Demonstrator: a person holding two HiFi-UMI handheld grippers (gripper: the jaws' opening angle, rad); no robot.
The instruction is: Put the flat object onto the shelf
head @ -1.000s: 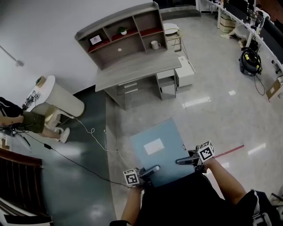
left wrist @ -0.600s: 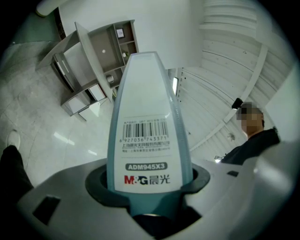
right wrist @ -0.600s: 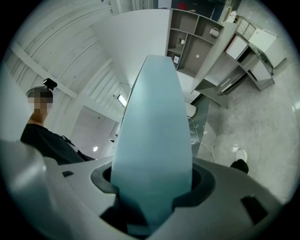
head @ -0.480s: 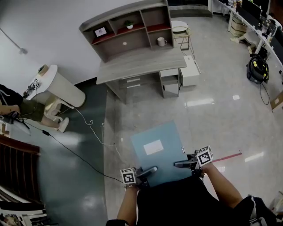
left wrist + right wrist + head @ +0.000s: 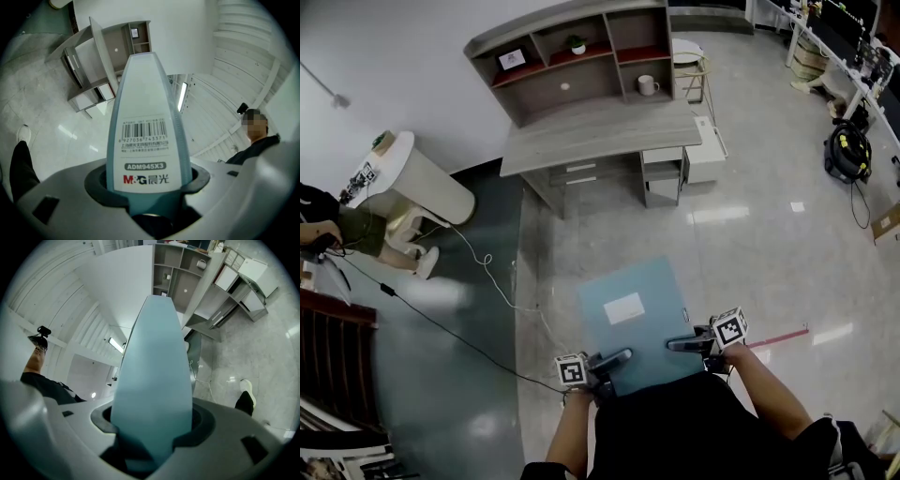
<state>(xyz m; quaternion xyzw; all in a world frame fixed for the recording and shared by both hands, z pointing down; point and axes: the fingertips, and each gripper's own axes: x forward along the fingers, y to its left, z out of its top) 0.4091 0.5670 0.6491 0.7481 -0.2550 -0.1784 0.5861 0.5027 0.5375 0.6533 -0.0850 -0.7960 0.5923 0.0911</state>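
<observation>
office or lab space: polished tile floor (image 5: 750, 225), grey desk (image 5: 600, 136) with shelf (image 5: 572, 61) on top, workstations (image 5: 834, 37) along far wall, vacuum cleaner (image 5: 848, 150).

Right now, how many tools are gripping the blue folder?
2. The left tool clamps the blue folder at its near-left corner; the right tool clamps its near-right corner. Neither grip is hidden.

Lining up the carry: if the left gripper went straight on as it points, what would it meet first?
The blue file box in its own jaws; beyond its far end, probably the shelf unit, though depth is unclear.
</observation>
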